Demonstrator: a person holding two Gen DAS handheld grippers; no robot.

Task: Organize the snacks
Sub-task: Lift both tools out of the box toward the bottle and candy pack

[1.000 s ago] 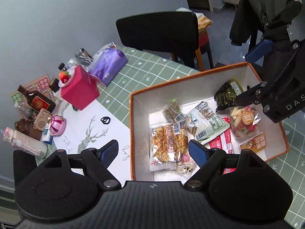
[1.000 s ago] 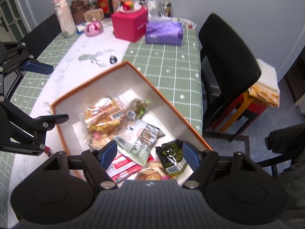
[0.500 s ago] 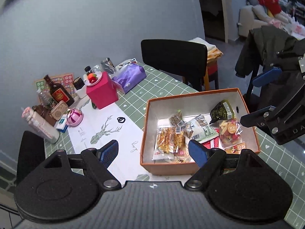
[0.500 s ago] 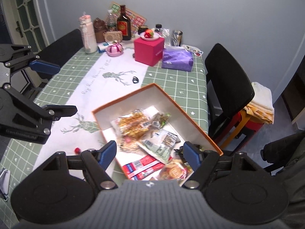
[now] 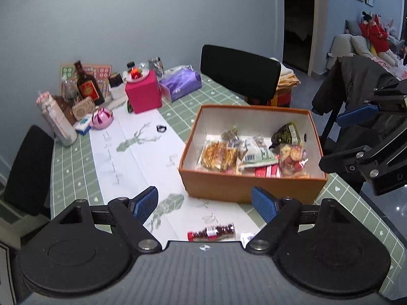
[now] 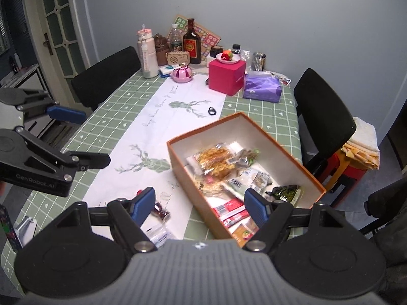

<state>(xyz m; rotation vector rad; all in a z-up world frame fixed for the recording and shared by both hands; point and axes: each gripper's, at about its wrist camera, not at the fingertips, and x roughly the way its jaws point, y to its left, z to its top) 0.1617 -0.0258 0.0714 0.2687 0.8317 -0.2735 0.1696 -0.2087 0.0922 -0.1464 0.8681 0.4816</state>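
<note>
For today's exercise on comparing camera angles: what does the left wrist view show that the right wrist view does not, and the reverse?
Only the left wrist view shows the lit room beyond the doorway with a person in red on a sofa, and the dark jacket draped at the right.

Only the right wrist view shows the glass-paned door and the silver object near the table's edge.

Both show the orange cardboard box of snack packets, the pink cube box, the purple tissue pack and the brown bottle. Both grippers, left and right, are open and empty.

A home dining room: green checked tablecloth (image 6: 257,111), black dining chairs (image 5: 240,70), grey sofa (image 5: 356,44) beyond the doorway.
</note>
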